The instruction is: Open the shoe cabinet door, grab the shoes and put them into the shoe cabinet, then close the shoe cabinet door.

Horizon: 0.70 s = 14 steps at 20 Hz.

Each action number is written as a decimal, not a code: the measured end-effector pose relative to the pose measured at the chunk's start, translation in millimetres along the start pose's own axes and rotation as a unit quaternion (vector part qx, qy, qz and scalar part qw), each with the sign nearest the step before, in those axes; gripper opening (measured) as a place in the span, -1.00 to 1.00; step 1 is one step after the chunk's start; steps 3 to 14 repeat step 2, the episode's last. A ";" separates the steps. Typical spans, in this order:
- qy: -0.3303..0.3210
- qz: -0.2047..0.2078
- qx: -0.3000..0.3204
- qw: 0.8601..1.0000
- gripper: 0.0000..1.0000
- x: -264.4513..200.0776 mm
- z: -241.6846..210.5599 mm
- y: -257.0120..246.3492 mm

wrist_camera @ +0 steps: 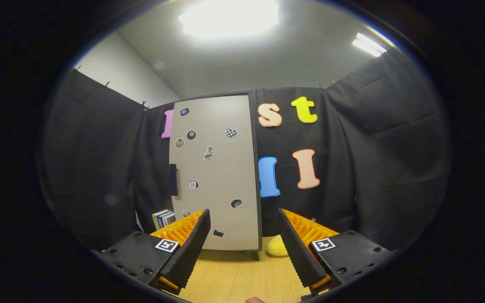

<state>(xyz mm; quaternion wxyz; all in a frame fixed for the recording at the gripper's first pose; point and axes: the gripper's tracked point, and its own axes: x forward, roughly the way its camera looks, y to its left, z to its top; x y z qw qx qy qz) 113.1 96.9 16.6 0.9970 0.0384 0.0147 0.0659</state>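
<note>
Black cloth walls point(377, 160) enclose a wooden tabletop point(238, 275) under a grey ceiling point(267, 59) with bright lights point(230, 17).

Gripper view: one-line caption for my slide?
Open gripper faces the closed shoe cabinet door across the wooden table; a yellow item lies beside the cabinet.

The tall grey shoe cabinet door point(217, 172) presents a smooth, matt panel face carrying small glossy-looking stickers and a black plastic handle point(173, 179) on its edge. The tool point(242, 240), jaws spread apart with nothing between them, has black ribbed rubber-like finger pads point(297, 248) backed by orange ridged plastic and matt black plastic housings. The pale wood-grain bench point(234, 277) is smooth with a light sheen, and the soft yellow plush shoe point(277, 246) beside the door looks fuzzy.
</note>
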 end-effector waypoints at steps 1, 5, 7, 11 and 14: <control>-0.003 -0.001 -0.001 1.000 0.97 1.7 2.7 -0.1; -0.005 -0.003 -0.002 1.000 0.96 1.5 3.8 -0.9; -0.005 -0.003 -0.002 1.000 0.96 1.5 3.8 -0.9; -0.005 -0.003 -0.002 1.000 0.96 1.5 3.8 -0.9; -0.005 -0.003 -0.002 1.000 0.96 1.5 3.8 -0.9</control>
